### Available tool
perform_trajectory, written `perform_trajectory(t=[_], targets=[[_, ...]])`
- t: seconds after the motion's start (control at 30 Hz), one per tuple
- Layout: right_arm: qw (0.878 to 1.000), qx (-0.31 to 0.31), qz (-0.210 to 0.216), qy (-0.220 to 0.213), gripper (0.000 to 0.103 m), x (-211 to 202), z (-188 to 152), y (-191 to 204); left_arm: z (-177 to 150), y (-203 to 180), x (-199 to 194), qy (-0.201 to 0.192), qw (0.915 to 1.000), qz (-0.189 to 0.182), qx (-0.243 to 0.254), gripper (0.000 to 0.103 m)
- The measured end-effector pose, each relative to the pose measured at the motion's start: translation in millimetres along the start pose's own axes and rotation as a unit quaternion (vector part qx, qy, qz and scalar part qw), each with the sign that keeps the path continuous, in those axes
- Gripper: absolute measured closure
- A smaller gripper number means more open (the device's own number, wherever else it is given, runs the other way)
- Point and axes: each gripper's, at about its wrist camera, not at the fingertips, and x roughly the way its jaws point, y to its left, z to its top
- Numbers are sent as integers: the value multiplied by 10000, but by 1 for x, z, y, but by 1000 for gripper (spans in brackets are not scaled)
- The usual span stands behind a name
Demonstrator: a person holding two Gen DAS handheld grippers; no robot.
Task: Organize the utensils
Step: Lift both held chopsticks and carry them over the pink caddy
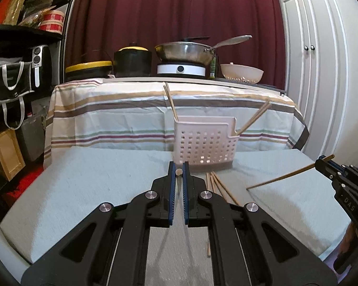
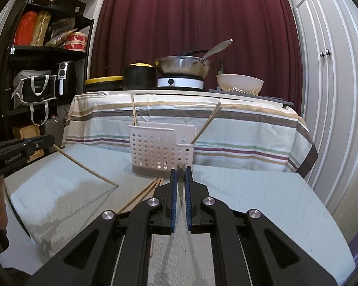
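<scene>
A white perforated utensil basket (image 1: 204,143) (image 2: 161,149) stands on the pale blue table with chopsticks (image 1: 170,101) (image 2: 206,124) leaning out at its left and right ends. Several loose chopsticks (image 1: 218,187) (image 2: 140,196) lie in front of it. My left gripper (image 1: 178,171) is shut on one chopstick, seen end-on; from the right wrist view that chopstick (image 2: 86,168) slants down toward the table. My right gripper (image 2: 181,175) is shut on another chopstick (image 1: 286,177), which slants down to the left in the left wrist view.
Behind the basket a striped cloth (image 1: 131,114) covers a higher counter with black pots (image 1: 132,60), a wok on a hob (image 1: 183,52) and a white bowl (image 1: 241,72). A black shelf (image 1: 16,71) stands left, white cupboard doors (image 1: 322,59) right.
</scene>
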Motion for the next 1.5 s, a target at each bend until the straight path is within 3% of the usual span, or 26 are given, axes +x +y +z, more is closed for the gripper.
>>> perform_trajectory(t=[0.67, 1.0, 1.3, 1.5], targets=[[9996, 160, 214, -101, 96, 55, 53, -22, 62, 19, 61, -144, 9997, -173, -87, 97], [9989, 216, 309, -265, 96, 64, 81, -28, 92, 17, 64, -367, 9988, -321, 60, 97], [9961, 229, 482, -699, 96, 71, 120, -30, 134, 13, 65, -685, 9960, -575, 13, 97], [9923, 180, 495, -1121, 96, 77, 152, -31, 173, 5, 61, -1169, 9909, -653, 168, 97]])
